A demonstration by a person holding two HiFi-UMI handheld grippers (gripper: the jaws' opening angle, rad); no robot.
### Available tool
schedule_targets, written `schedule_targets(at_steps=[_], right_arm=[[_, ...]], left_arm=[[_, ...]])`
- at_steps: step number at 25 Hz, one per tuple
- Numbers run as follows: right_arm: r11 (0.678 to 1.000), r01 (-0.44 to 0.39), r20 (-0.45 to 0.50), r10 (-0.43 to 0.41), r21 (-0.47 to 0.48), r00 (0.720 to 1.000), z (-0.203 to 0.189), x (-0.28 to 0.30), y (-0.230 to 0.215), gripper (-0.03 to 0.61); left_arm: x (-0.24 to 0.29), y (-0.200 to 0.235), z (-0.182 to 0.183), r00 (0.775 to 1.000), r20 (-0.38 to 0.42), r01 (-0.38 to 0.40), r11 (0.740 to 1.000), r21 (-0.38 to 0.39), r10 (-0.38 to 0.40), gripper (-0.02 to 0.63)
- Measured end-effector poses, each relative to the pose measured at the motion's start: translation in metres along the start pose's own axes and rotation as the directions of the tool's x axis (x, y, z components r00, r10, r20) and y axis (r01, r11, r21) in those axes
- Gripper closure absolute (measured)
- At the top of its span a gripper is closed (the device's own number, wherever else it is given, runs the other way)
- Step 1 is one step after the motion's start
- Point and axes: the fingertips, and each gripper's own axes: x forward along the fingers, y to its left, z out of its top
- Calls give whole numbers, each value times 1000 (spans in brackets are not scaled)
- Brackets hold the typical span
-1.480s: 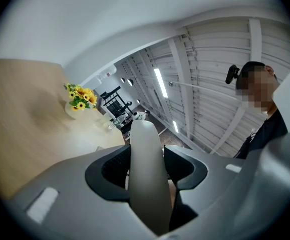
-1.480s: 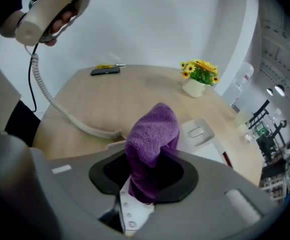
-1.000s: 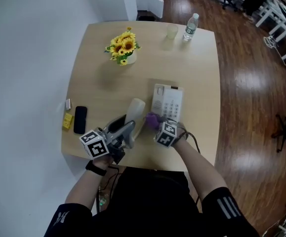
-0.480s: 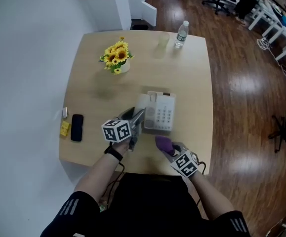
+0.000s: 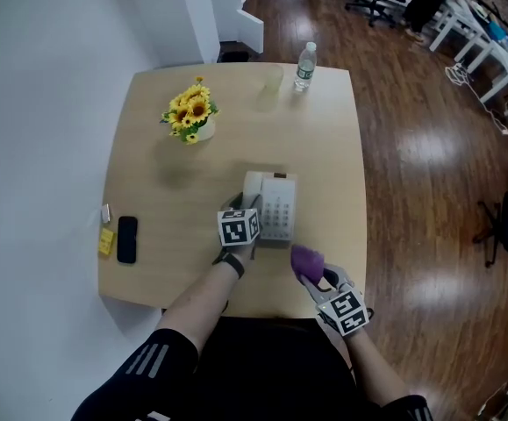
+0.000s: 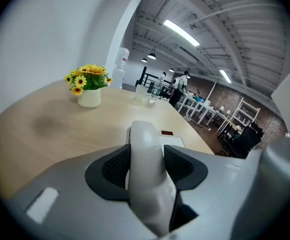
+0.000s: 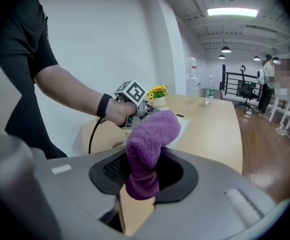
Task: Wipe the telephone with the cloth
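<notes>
Purple terry cloth [image 7: 150, 139] stands bunched up between the pads of the right claw [image 7: 146, 171], which pinches its lower end. This claw hangs near the front right corner of the white telephone [image 5: 277, 207], apart from it, above the near edge of the pale wooden desk [image 5: 148, 191]. The left claw [image 6: 146, 166] is closed around the handset [image 6: 143, 149], which runs along the telephone's left side; whether it is lifted off the cradle cannot be told. Beyond the telephone, to its far left, stands a pot of sunflowers [image 5: 189, 117]. Farther back are a water bottle [image 5: 304, 64] and a clear cup [image 5: 274, 80]. Well left of the telephone lie a black mobile phone [image 5: 127, 239] and a small yellow object [image 5: 105, 241].
</notes>
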Motion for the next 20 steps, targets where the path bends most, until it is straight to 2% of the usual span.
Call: schedule_targets(at_steps=[6, 10, 15, 20], right_arm=[[1000, 16, -6, -16, -3, 1000, -3, -9, -10, 449], [1000, 6, -4, -6, -2, 1000, -4, -12, -13, 449], [1000, 3, -3, -3, 10, 1000, -6, -12, -16, 448], [1000, -6, 37, 6, 15, 999, 12, -10, -18, 448]], left_arm=[[13, -3, -12, 996, -14, -87, 996, 31, 87, 408], [19, -1, -18, 994, -29, -108, 993, 50, 109, 405], [20, -1, -20, 996, -33, -75, 996, 53, 77, 400], [4, -10, -7, 1000, -1, 8, 994, 104, -8, 366]])
